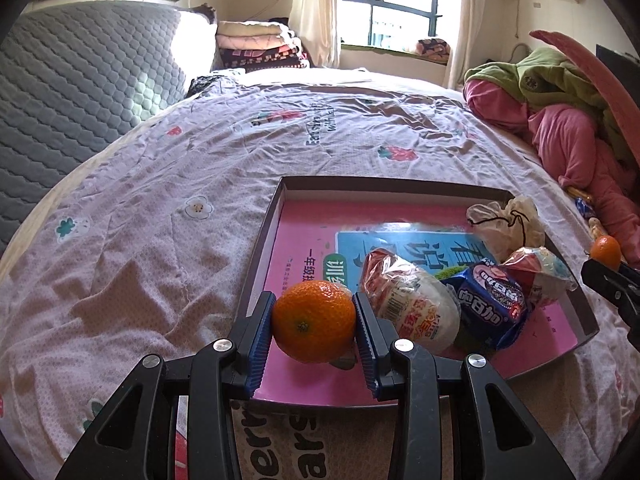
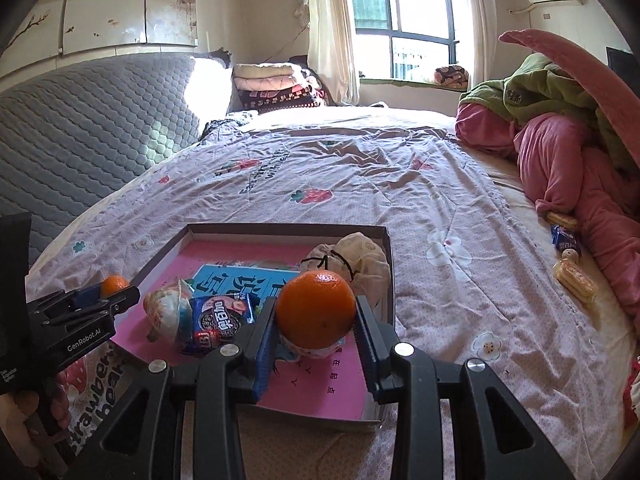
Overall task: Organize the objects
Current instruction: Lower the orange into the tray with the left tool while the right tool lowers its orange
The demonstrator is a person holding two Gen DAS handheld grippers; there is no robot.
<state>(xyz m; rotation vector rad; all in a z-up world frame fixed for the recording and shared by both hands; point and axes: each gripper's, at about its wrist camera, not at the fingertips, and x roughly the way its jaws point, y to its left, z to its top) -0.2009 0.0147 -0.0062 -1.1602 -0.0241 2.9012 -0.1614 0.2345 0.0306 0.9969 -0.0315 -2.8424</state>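
Observation:
A shallow cardboard box (image 1: 260, 248) with a pink book in its bottom lies on the bed; it also shows in the right wrist view (image 2: 390, 264). My left gripper (image 1: 314, 322) is shut on an orange (image 1: 314, 320) over the box's near left corner. My right gripper (image 2: 316, 318) is shut on a second orange (image 2: 316, 310) above the box's right side. In the box lie a white snack packet (image 1: 412, 308), a blue cookie packet (image 1: 490, 304) and a tied cloth pouch (image 1: 508, 224).
Wrapped biscuits (image 2: 576, 278) and a small blue packet (image 2: 564, 238) lie on the bedsheet at the right, beside a heap of pink and green bedding (image 2: 568, 152). A grey quilted headboard (image 1: 80, 92) runs along the left. Folded blankets (image 1: 260, 46) sit at the far end.

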